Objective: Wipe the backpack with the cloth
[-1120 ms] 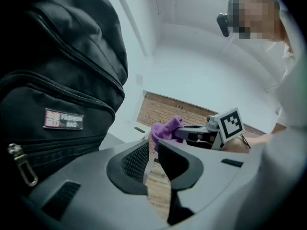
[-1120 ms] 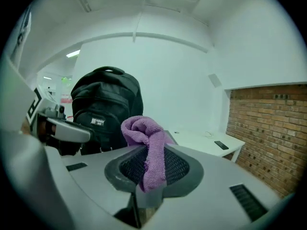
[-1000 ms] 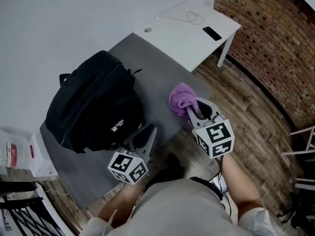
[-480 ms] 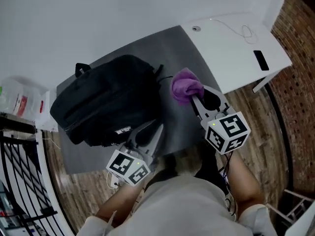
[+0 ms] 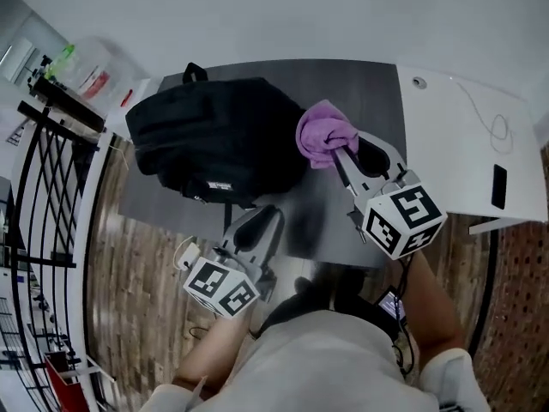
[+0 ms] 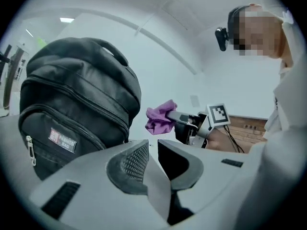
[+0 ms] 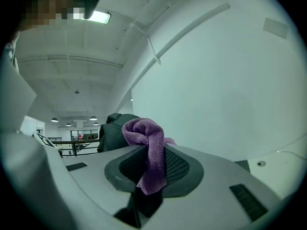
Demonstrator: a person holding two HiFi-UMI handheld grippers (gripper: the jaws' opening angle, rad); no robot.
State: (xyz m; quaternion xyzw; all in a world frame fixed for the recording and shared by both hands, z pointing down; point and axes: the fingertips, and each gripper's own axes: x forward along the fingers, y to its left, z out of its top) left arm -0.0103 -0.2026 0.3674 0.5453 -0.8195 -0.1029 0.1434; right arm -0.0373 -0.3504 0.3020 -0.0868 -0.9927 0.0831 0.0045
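Light was even and soft, coming from ceiling lamps (image 7: 98,17); both gripper views were strongly curved and dark at the corners.

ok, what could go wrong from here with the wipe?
1. The cloth is a bunched wad pinched in the right gripper. Dragging it over the backpack may pull it out.
2. The left gripper is empty and off the backpack, so a sideways wipe could shove the backpack along the table, perhaps toward the nearby edge.
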